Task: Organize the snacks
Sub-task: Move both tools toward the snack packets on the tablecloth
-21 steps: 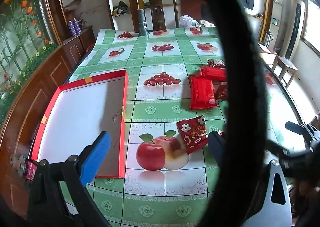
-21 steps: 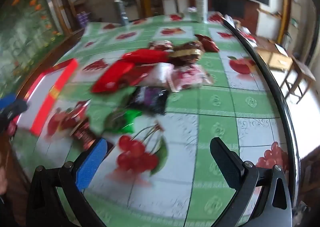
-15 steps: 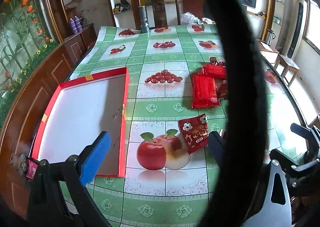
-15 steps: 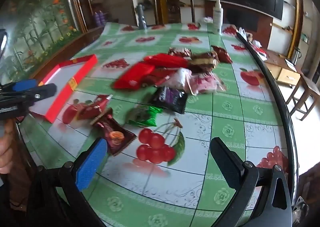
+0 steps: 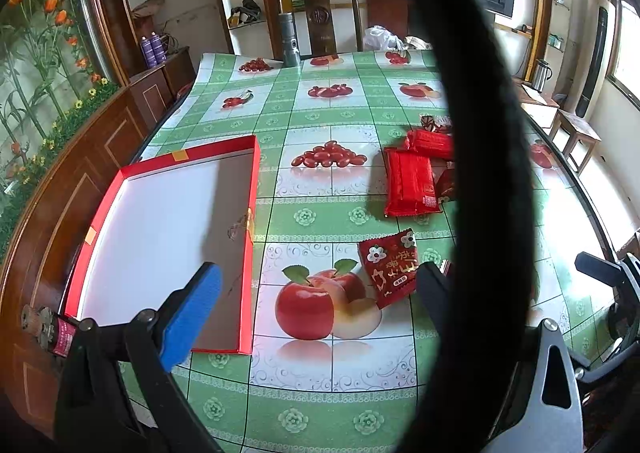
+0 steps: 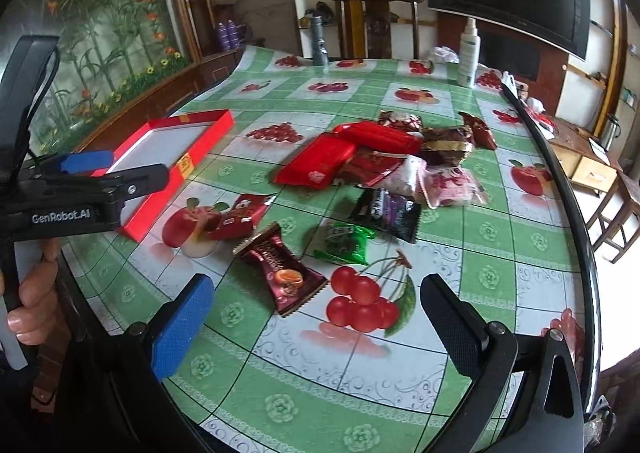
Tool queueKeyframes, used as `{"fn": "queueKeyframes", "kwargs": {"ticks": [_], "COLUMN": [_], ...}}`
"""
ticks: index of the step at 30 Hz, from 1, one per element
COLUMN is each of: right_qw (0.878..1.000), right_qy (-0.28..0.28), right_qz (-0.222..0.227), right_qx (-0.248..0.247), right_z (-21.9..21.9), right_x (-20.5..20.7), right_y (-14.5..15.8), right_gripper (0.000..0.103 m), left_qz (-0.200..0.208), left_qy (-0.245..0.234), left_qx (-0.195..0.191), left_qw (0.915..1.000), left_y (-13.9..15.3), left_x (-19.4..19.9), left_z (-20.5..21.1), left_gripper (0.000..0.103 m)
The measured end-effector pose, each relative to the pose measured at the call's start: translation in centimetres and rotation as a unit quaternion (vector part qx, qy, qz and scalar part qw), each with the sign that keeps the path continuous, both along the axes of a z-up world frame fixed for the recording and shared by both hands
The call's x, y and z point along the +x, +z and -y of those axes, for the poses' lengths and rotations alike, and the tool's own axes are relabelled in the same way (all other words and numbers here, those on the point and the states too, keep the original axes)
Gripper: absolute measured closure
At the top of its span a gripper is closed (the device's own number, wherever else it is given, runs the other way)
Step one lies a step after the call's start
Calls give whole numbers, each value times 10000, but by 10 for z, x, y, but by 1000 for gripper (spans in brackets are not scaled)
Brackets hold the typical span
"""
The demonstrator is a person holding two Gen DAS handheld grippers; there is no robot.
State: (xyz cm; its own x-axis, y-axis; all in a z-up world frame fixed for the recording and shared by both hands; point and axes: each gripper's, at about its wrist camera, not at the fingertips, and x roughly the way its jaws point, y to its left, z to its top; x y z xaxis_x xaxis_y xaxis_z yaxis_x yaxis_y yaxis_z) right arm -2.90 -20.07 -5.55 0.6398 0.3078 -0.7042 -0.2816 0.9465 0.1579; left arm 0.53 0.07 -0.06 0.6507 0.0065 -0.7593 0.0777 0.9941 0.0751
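Note:
A shallow red box with a white inside lies empty at the table's left; it also shows in the right wrist view. Several snack packets lie loose on the fruit-print cloth: a red flowered packet, a flat red pack, a maroon packet, a green one, a black one and a heap behind. My left gripper is open and empty over the cloth beside the box. My right gripper is open and empty just short of the maroon packet.
A thick black cable hangs across the left wrist view and hides part of the heap. A white spray bottle and a grey flask stand at the table's far edge, with a wooden chair behind. The table edge curves at right.
The right wrist view has swung left and steadied, bringing the maroon packet, the box and the left gripper into view. The left gripper has barely moved. Nothing was picked up.

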Motion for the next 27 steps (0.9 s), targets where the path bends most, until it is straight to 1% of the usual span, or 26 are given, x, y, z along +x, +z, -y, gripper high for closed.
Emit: {"fn": "queueKeyframes", "kwargs": {"ticks": [5, 11, 16, 18, 20, 22, 25, 27], "right_qw": [9999, 9995, 9996, 9999, 9995, 9958, 9897, 9857], "right_qy": [164, 286, 276, 122, -189, -686, -1189, -1416], "right_qz": [-4, -3, -35, -46, -76, -116, -88, -83], "right_qx": [55, 98, 80, -20, -221, -598, -794, -913], "right_z": [-5, -9, -10, -9, -8, -7, -1, 1], "right_x": [1, 1, 3, 4, 7, 11, 14, 16], "right_y": [-1, -3, -5, -3, -2, 0, 3, 4], "right_gripper": [0, 0, 0, 0, 0, 0, 0, 0], "left_qz": [-73, 100, 112, 142, 159, 141, 105, 163], "left_qy": [10, 50, 57, 100, 146, 177, 169, 149], "left_qx": [-21, 36, 8, -38, -75, -91, -138, -123], "left_qw": [10000, 9999, 9999, 9998, 9997, 9997, 9997, 9997], "left_y": [-1, -6, -10, -12, -14, -16, -18, -19], "left_x": [1, 2, 4, 5, 6, 8, 9, 8], "left_z": [0, 0, -1, -3, -5, -6, -4, -1], "left_gripper": [6, 6, 6, 6, 6, 6, 6, 6]}}
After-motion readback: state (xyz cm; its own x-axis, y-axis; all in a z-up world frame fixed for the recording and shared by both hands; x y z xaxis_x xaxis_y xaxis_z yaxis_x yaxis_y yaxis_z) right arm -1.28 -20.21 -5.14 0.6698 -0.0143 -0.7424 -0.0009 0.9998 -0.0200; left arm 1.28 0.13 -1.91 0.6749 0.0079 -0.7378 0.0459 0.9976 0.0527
